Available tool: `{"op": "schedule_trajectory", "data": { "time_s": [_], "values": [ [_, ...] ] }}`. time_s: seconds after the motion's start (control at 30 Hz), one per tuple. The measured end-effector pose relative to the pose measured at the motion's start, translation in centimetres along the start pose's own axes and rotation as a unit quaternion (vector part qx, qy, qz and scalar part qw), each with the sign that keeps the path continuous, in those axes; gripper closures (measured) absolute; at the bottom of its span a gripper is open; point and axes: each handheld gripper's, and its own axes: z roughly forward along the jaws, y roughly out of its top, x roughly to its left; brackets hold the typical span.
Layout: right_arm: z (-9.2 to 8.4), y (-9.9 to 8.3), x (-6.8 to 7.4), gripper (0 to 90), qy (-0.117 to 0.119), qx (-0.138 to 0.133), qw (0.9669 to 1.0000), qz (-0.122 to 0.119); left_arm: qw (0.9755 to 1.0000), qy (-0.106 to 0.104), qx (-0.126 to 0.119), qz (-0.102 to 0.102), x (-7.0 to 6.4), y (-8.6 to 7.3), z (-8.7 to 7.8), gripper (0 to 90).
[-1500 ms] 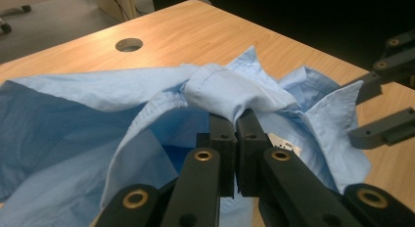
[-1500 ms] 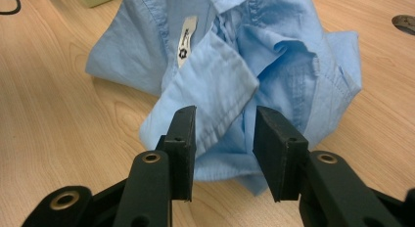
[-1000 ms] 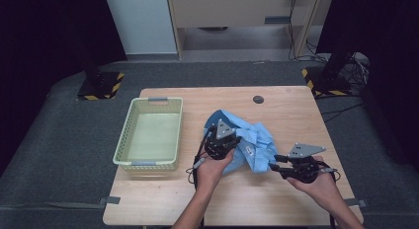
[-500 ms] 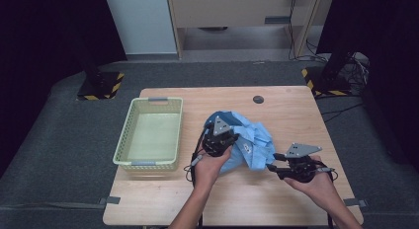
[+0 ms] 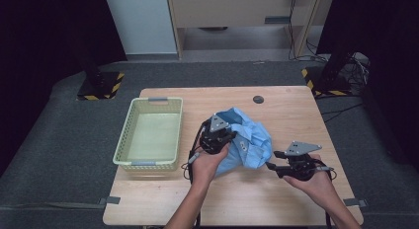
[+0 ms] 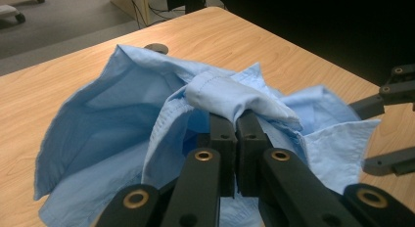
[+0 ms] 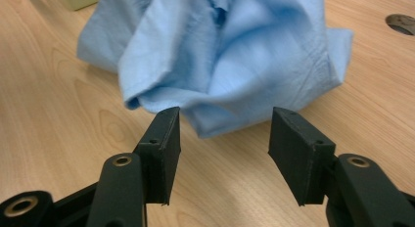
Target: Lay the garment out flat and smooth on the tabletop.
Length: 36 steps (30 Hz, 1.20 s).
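Note:
A crumpled light-blue shirt (image 5: 249, 142) lies bunched in the middle of the wooden table (image 5: 296, 115). My left gripper (image 5: 228, 136) is shut on a fold of the shirt (image 6: 122, 109) and holds it up; the fold drapes over the closed jaw tips of the left gripper (image 6: 236, 122). My right gripper (image 5: 273, 160) rests low at the shirt's right edge. Its jaws have just been opening. In the right gripper view they stand apart with nothing between them, and the right gripper (image 7: 222, 134) sits just short of the shirt (image 7: 235, 56).
A pale green plastic basket (image 5: 148, 162) stands at the table's left side. A small black disc (image 5: 258, 99) is set in the tabletop behind the shirt. Bare wood lies in front of and to the right of the shirt.
The right gripper's jaws stand wider apart than before. The left gripper has lifted the shirt's fold a little, so the cloth bunches tighter.

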Motion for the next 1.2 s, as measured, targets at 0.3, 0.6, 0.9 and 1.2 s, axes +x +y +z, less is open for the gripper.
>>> {"op": "schedule_trajectory", "data": {
  "time_s": [0.3, 0.6, 0.9, 1.2],
  "values": [
    [-0.3, 0.8, -0.3, 44.1, 0.002, -0.014, 0.9998, 0.014, 1.0000, -0.001, 0.003, 0.000, 0.1, -0.3, -0.1, 89.1],
    [0.4, 1.7, 0.5, 43.3, 0.017, -0.010, 0.9998, -0.001, 1.0000, -0.001, -0.001, -0.001, 0.0, 0.0, -0.5, 89.1],
    [0.8, 1.9, 1.0, 86.0, 0.032, -0.003, 0.9995, -0.009, 1.0000, -0.006, -0.002, 0.000, -0.2, -0.1, -0.9, 89.1],
    [0.0, 1.6, 2.1, 89.2, 0.056, 0.006, 0.9982, -0.019, 0.9998, -0.014, -0.007, 0.011, -1.0, 0.7, -1.1, 89.1]
  ]
}}
